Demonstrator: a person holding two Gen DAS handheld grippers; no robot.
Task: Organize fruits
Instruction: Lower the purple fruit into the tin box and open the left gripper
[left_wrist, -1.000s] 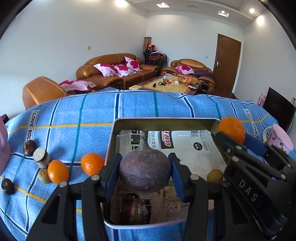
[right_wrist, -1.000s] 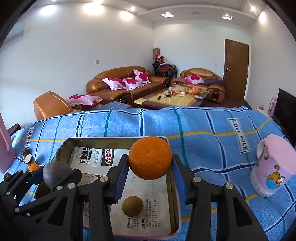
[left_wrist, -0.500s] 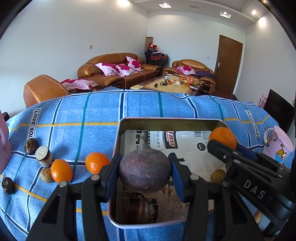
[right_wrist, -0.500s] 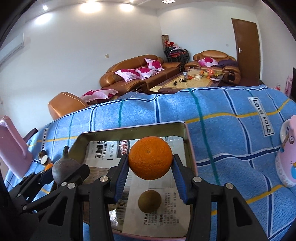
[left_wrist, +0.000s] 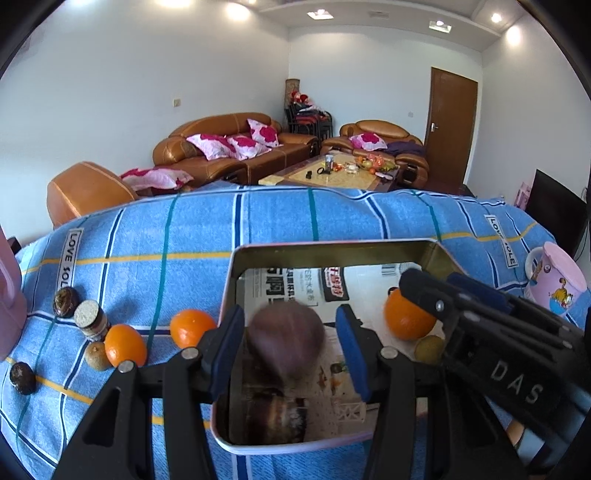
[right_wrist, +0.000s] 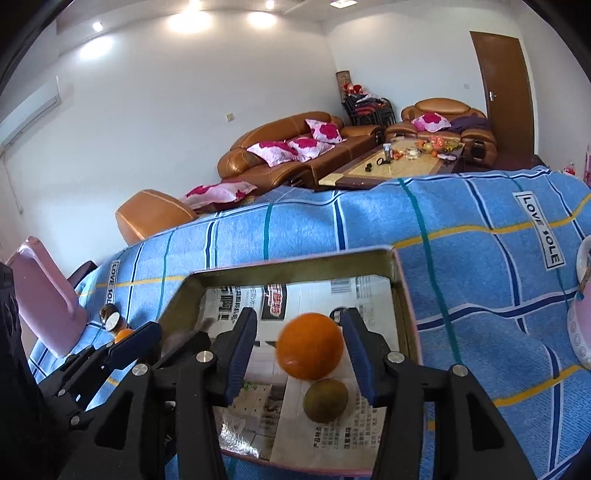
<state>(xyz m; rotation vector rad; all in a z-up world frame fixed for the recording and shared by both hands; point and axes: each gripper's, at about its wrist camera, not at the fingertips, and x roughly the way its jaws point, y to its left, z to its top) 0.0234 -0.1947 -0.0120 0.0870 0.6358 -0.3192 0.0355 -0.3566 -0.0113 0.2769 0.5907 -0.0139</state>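
Note:
A metal tray (left_wrist: 334, 248) lined with newspaper sits on the blue striped cloth. My left gripper (left_wrist: 288, 350) is open over the tray's near left part; a blurred purple fruit (left_wrist: 284, 338) hangs free between its jaws. My right gripper (right_wrist: 299, 349) is open over the tray's right part (right_wrist: 400, 291); an orange (right_wrist: 310, 345) sits loose between its jaws, above a small brown-green fruit (right_wrist: 325, 400) on the paper. The same orange (left_wrist: 406, 319) and brown-green fruit (left_wrist: 428, 349) show in the left wrist view.
Left of the tray lie two oranges (left_wrist: 192, 326) (left_wrist: 125, 345), a small jar (left_wrist: 90, 319) and several small dark and brown fruits (left_wrist: 22, 377). A pink mug (left_wrist: 554, 280) stands at the right. A pink object (right_wrist: 44, 295) stands at far left.
Both grippers have opened. The purple fruit and the orange have come loose and are dropping toward the tray. Both grippers have lowered over the tray.

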